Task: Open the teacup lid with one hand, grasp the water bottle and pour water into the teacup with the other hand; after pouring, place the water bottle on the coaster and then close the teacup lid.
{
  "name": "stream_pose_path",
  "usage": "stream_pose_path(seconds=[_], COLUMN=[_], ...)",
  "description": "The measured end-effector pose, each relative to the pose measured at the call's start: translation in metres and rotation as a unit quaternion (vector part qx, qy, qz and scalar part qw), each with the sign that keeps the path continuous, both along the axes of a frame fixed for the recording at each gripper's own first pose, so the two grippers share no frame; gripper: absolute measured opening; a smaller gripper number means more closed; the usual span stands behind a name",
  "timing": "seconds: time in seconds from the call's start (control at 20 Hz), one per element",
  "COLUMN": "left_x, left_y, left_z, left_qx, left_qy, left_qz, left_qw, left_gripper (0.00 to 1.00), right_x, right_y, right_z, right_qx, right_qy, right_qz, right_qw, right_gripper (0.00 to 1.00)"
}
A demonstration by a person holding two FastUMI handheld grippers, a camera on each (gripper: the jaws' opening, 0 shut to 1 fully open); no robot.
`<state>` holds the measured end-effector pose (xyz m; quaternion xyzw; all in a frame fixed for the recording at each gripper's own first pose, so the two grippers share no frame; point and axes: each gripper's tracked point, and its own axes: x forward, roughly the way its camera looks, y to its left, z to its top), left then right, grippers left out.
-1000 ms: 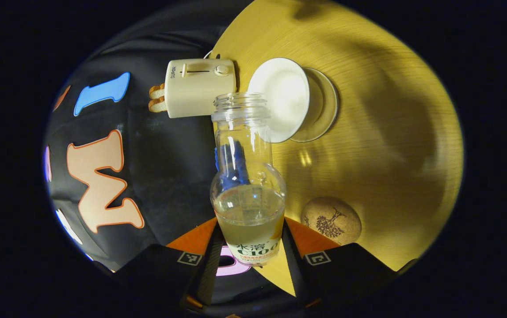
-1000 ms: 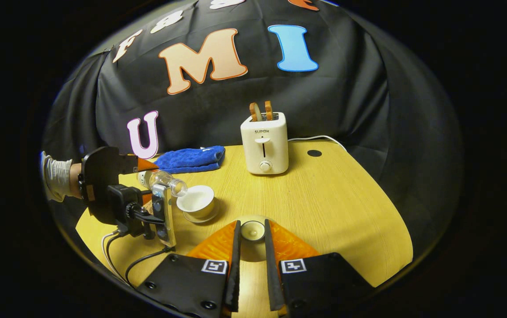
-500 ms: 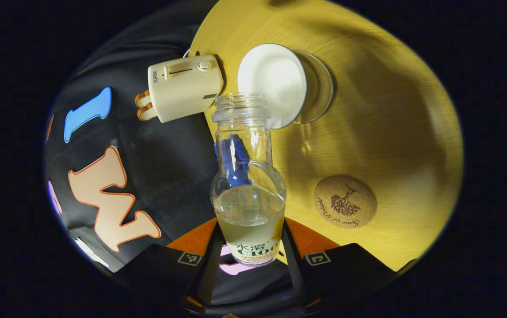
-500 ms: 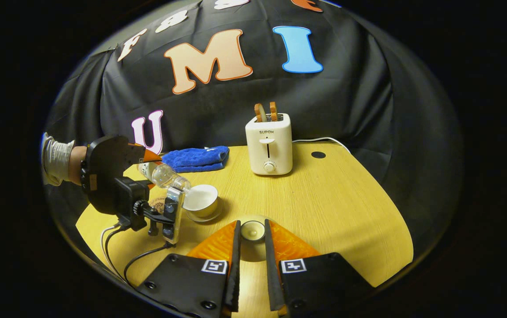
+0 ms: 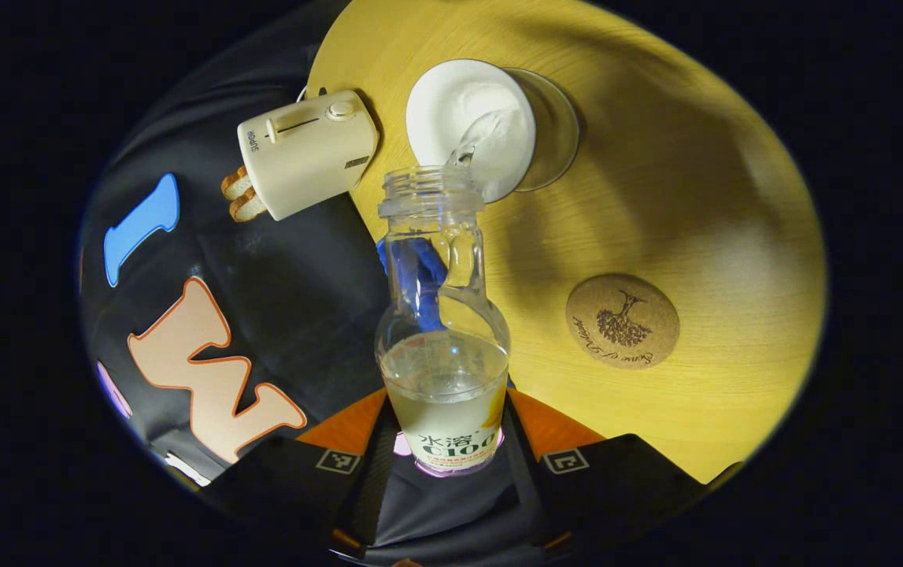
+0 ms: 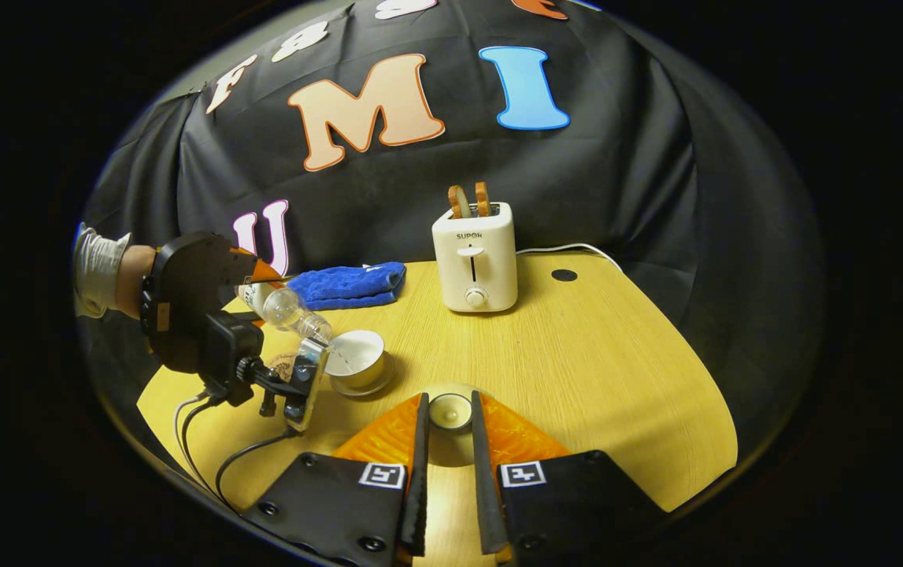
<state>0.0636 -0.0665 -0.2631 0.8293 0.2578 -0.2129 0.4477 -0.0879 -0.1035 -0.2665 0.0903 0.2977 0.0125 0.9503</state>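
Water streams from the bottle [image 5: 442, 346] into the teacup [image 5: 473, 126].
Left gripper [image 5: 445, 441] pinches the bottle; right gripper [image 6: 446, 441] pinches the lid [image 6: 449, 410]; toaster [image 6: 474, 256] behind the teacup, coaster [image 5: 622, 320] beside.

The left gripper [image 5: 445, 429] is clamped on the water bottle [image 5: 443, 331], one finger pressing each side of its lower body, with the neck reaching out well past the fingertips. In the right gripper view this same gripper [image 6: 258, 287] is rolled onto its side and tipped downward, carried by a hand [image 6: 132, 276] in a pale sleeve [image 6: 95, 266]. The right gripper [image 6: 448, 413] sits level, its fingers closed against the teacup lid [image 6: 449, 411] held between the tips.
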Motion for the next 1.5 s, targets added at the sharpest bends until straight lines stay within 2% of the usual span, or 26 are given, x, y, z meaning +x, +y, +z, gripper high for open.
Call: stream_pose_path(seconds=[0.15, 0.25, 0.3, 0.45, 0.85, 1.1, 1.25, 1.35, 1.5], left_x=[0.005, 0.012, 0.013, 0.017, 0.017, 0.004, -0.011, -0.022, -0.031], left_y=[0.002, -0.002, -0.003, -0.009, -0.012, -0.013, -0.01, -0.011, -0.011], left_z=[0.01, 0.021, 0.025, 0.038, 0.043, 0.026, 0.009, -0.001, -0.013], left_qx=[0.026, 0.058, 0.069, 0.099, 0.11, 0.034, -0.047, -0.121, -0.228], left_qy=[-0.01, -0.018, -0.015, -0.018, -0.008, 0.018, 0.04, 0.047, 0.048], left_qz=[-0.003, -0.031, -0.036, -0.053, -0.051, -0.027, 0.012, 0.048, 0.099], left_qw=[1.0, 0.998, 0.997, 0.994, 0.993, 0.999, 0.998, 0.99, 0.967], left_gripper=[0.69, 0.69, 0.69, 0.69, 0.69, 0.69, 0.69, 0.69, 0.69], right_x=[-0.001, -0.002, -0.002, -0.001, -0.001, -0.001, 0.0, 0.001, 0.004], right_y=[0.002, 0.004, 0.005, 0.008, 0.012, 0.009, 0.011, 0.013, 0.021], right_z=[0.0, -0.001, -0.001, -0.003, -0.003, -0.001, 0.005, 0.009, 0.015], right_qx=[-0.005, -0.007, -0.008, -0.008, -0.003, -0.002, -0.01, -0.018, -0.024], right_qy=[-0.003, -0.003, -0.003, -0.001, -0.002, 0.003, 0.004, 0.004, 0.008], right_qz=[0.006, 0.008, 0.011, 0.014, 0.011, 0.004, 0.008, 0.014, 0.017], right_qw=[1.0, 1.0, 1.0, 1.0, 1.0, 1.0, 1.0, 1.0, 1.0], right_gripper=[0.3, 0.3, 0.28, 0.3, 0.29, 0.3, 0.29, 0.3, 0.3])
